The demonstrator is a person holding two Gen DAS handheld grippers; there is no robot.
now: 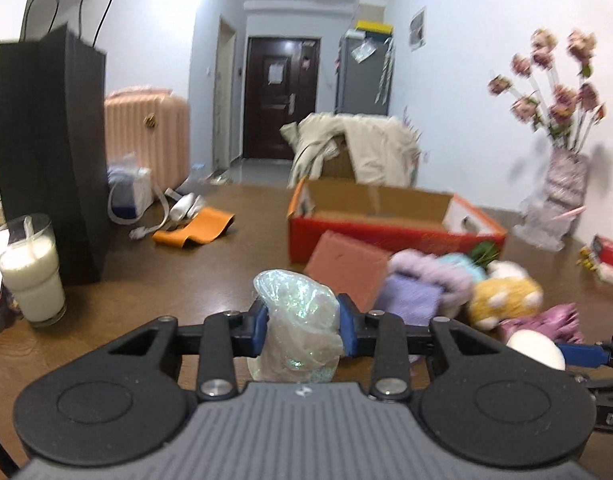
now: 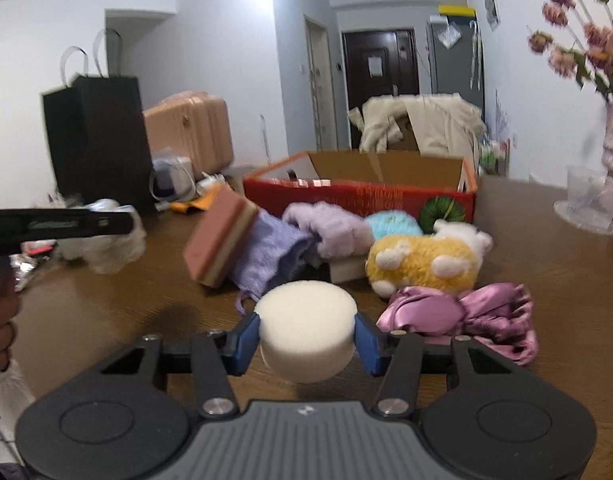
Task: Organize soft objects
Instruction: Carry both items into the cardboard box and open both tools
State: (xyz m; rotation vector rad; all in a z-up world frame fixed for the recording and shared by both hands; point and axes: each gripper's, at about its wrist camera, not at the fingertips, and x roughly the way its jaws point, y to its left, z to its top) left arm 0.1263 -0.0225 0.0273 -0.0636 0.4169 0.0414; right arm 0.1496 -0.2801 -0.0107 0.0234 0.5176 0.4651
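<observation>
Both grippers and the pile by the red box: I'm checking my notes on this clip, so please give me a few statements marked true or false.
1. The right gripper is clamped on a round white sponge. True.
2. The left gripper is open and holds nothing. False: it is shut on a shiny iridescent pouch.
3. The yellow plush toy lies inside the red cardboard box. False: it lies on the table in front of the box.
4. A glass of milk stands beside the black paper bag. True.
5. The pink satin scrunchie lies on the table. True.
</observation>
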